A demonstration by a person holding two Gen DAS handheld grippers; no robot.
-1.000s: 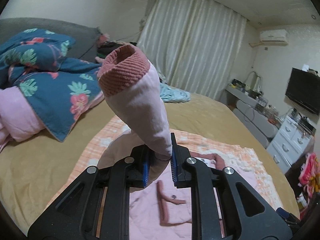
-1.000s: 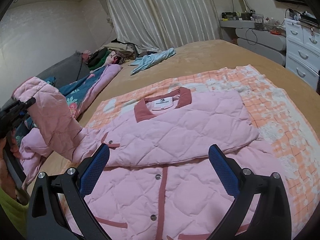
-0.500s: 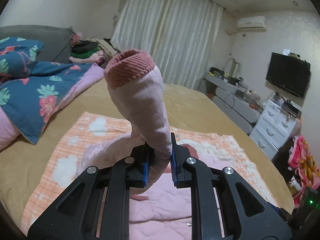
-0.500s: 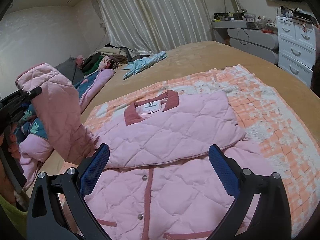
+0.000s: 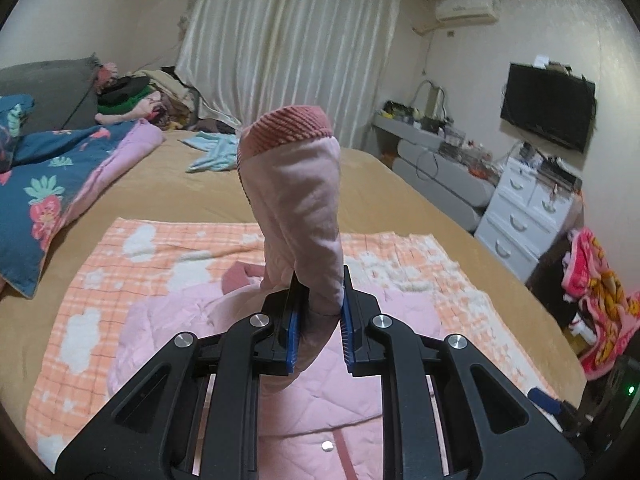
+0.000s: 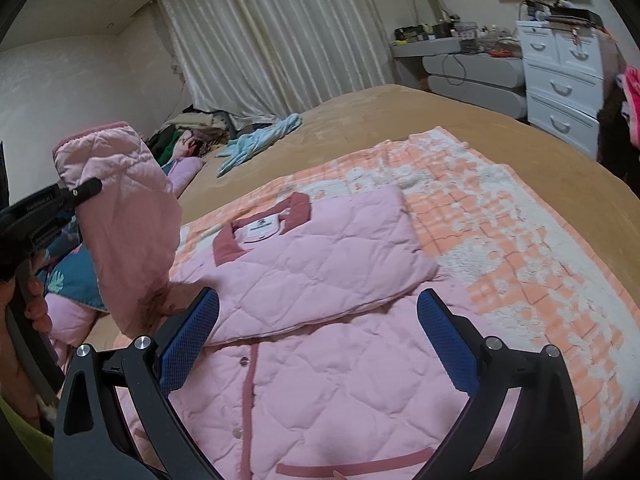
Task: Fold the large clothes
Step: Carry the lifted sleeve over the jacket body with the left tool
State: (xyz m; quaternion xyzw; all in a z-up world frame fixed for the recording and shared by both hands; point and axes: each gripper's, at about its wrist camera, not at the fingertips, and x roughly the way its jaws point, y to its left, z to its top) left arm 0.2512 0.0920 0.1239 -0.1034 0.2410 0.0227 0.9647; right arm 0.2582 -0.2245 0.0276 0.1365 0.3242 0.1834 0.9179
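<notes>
Jacket: pink, quilted, with darker rose collar, placket and ribbed cuff. It lies on a checked blanket spread over the bed. One side appears already folded across the chest; the collar and neck label face up.

Left tongs: closed on the sleeve, clamped a little below the cuff, which stands upright above the pads. In the right view, the sleeve hangs raised at the jacket's left edge, its lower part draping to the body.

Right tongs: wide open, holding nothing, above the placket and snaps.

Step in hand, as judged: laying the sleeve across the body.
- Carry the cuff over the folded panel, keeping the sleeve taut enough to avoid a twist.
- Lower it flat, parallel to the fold edge, before releasing.
- Use the right tongs to pin the body if the quilting drags.
- Padded fabric is springy; press the crease after release.
</notes>
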